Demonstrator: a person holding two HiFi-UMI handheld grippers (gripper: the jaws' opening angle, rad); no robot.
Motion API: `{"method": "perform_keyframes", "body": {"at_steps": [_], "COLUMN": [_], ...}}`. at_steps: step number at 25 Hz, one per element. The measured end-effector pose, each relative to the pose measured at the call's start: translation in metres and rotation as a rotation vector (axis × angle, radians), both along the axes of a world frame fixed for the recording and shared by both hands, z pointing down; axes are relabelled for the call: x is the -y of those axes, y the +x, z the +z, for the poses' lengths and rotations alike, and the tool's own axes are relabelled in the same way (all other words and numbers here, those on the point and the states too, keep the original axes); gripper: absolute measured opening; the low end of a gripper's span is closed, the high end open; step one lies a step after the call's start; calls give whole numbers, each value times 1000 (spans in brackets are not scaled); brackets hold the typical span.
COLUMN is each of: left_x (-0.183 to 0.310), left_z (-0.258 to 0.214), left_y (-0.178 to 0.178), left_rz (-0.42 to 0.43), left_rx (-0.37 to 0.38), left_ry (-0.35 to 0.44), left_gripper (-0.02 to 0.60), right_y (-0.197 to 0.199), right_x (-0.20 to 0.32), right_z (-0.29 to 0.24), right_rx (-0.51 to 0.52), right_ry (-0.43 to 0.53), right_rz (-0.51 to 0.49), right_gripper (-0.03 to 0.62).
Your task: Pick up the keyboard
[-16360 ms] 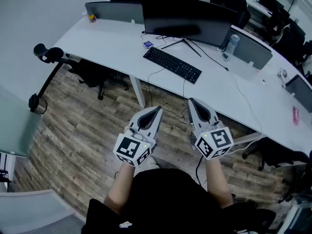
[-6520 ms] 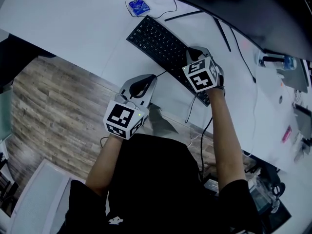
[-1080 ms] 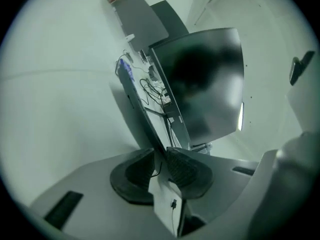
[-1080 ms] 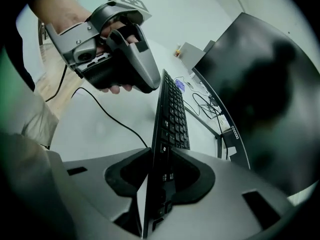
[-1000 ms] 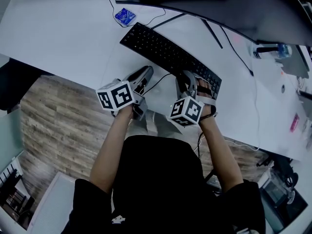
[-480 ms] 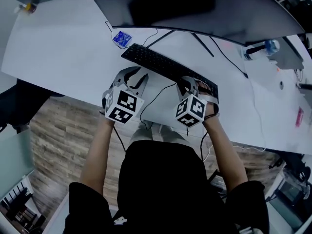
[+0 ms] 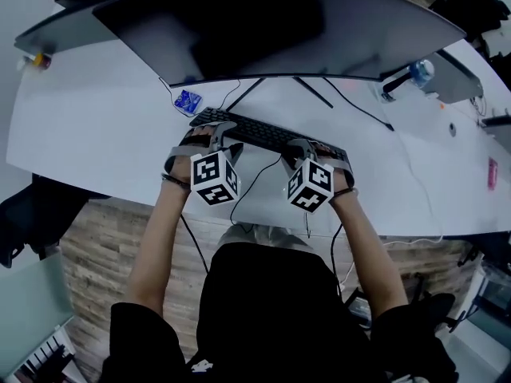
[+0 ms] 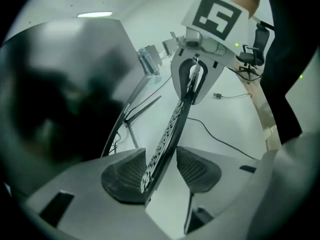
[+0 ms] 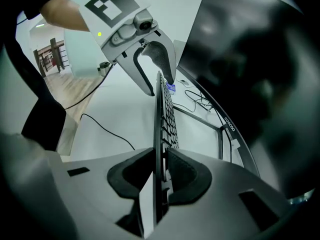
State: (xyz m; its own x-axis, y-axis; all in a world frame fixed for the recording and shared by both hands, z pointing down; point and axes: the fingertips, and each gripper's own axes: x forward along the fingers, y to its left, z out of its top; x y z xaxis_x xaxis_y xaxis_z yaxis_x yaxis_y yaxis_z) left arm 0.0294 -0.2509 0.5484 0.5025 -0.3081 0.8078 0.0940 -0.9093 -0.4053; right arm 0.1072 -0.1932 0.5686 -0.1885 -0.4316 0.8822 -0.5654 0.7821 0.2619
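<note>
The black keyboard [image 7: 263,132] stretches from one pair of tongs to the other, just in front of the big dark screen [image 7: 263,22] on the white desk [image 7: 104,126]. The right tongs [image 7: 302,146] are at the keyboard's right end. In the right gripper view these tongs [image 9: 161,156] have just been closing, and their two dark pads [image 9: 187,174] squeeze the thin keyboard [image 9: 165,114] from both sides. The left tongs [image 7: 217,130] are at the keyboard's left end. In the left gripper view these tongs [image 8: 161,156] have just been opening. The keyboard [image 8: 175,119] sits on its edge between the pads, close to the pad on the key side, and there is a gap to the other pad [image 8: 197,166]. A thin black cable [image 7: 255,174] runs over the desk between the two pairs of tongs.
</note>
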Motion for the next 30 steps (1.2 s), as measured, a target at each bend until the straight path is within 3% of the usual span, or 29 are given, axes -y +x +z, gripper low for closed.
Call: {"method": "perform_keyframes", "body": {"at_steps": [7, 10, 12, 19, 30], "left_x": [2, 9, 13, 13, 25], "left_z": [30, 32, 31, 31, 23], "left_y": [13, 14, 15, 19, 25], "left_rz": [129, 124, 119, 183, 199], "left_rx": [157, 162, 158, 194, 183], "left_ry": [1, 4, -3, -48, -96], "left_gripper": [196, 187, 129, 112, 110], "right_y": [5, 4, 4, 9, -2], "right_x": [5, 8, 9, 11, 38], "right_z": [-4, -6, -6, -8, -16], "right_rx": [39, 54, 60, 77, 28], "right_ry": [-45, -48, -50, -70, -37], "right_rz": [-1, 12, 20, 48, 35], "right_gripper": [91, 91, 91, 91, 97]}}
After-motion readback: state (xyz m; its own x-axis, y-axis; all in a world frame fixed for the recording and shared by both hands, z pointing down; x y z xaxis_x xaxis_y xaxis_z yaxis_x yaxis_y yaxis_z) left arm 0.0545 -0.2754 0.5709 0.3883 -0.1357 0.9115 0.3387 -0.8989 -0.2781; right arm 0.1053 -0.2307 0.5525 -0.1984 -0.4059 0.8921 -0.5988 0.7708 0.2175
